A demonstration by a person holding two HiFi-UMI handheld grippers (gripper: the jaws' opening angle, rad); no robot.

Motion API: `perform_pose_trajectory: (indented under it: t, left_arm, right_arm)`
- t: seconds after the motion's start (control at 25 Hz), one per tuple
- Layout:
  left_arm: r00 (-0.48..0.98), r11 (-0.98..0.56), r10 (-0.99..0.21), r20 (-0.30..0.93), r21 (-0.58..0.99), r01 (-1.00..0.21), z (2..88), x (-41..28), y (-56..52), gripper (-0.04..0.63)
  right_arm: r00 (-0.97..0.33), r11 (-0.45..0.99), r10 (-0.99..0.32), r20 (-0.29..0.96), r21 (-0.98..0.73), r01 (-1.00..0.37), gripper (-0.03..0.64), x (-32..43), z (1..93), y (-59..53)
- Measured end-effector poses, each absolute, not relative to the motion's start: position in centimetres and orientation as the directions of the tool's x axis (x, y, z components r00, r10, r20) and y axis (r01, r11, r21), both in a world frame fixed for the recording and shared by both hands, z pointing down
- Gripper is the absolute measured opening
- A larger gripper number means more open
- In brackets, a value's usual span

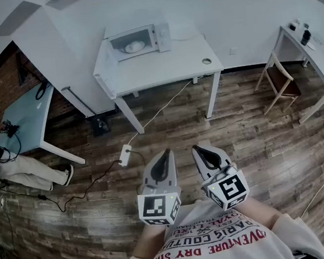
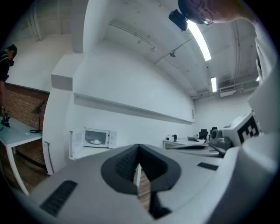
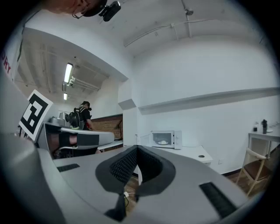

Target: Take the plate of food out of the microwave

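1. nearest to us, well short of the microwave [image 1: 139, 41], the left claw [image 1: 167, 154] and the right claw [image 1: 198, 149] sit side by side by our chest, both pointing level toward it. each has its jaws together with nothing between them. we judge this a carrying pose, since nothing is within reach.
2. between us and the microwave lies wooden floor [image 1: 257, 143]. a white power strip [image 1: 124, 156] lies on it, its cable running up toward the microwave's bench [image 1: 188, 58], so it is worth stepping round.
3. the microwave stands at the back left of the white bench, against the wall. its door [image 1: 101, 62] hangs open to its left, so the cavity is free to reach into.
4. the plate of food [image 1: 135, 46] rests inside the microwave with a pale mound on it, untouched. we judge the task to be at its approach: walk up, part the claws, take the rim.
5. right of the microwave the bench is mostly bare, apart from a small round thing [image 1: 207, 61], leaving room to set the plate down.
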State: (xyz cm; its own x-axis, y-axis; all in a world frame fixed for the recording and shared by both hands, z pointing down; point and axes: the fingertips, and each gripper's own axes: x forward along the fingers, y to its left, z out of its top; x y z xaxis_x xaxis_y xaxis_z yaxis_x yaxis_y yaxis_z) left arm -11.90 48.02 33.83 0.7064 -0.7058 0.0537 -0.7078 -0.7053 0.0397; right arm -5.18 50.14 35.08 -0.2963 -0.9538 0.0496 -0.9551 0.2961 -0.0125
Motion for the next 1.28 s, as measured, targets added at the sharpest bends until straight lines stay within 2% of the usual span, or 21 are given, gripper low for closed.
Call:
perform_pose_trajectory:
  t: [0.32, 0.8, 1.04, 1.28]
  left_arm:
    - [0.707, -0.708, -0.703, 0.078, 0.027, -0.706, 34.6, -10.6, 47.9, 0.006]
    - [0.739, -0.726, -0.665, 0.110, 0.133, -0.674, 36.9, -8.1, 47.1, 0.006]
    - [0.733, -0.705, -0.670, 0.120, 0.208, -0.678, 37.8, -7.4, 43.5, 0.006]
    - [0.731, -0.703, -0.667, 0.141, 0.205, -0.681, 38.7, -6.4, 35.8, 0.006]
  right_arm:
    - [-0.300, 0.300, -0.953, 0.053, -0.009, -0.954, 0.005, -3.9, 35.6, 49.8]
    - [-0.277, 0.271, -0.956, 0.095, -0.071, -0.960, 0.005, -1.2, 38.0, 49.0]
    - [-0.271, 0.257, -0.952, 0.141, -0.111, -0.960, 0.005, 0.2, 39.6, 45.6]
    - [-0.259, 0.243, -0.950, 0.172, -0.112, -0.964, 0.005, 1.5, 40.5, 38.3]
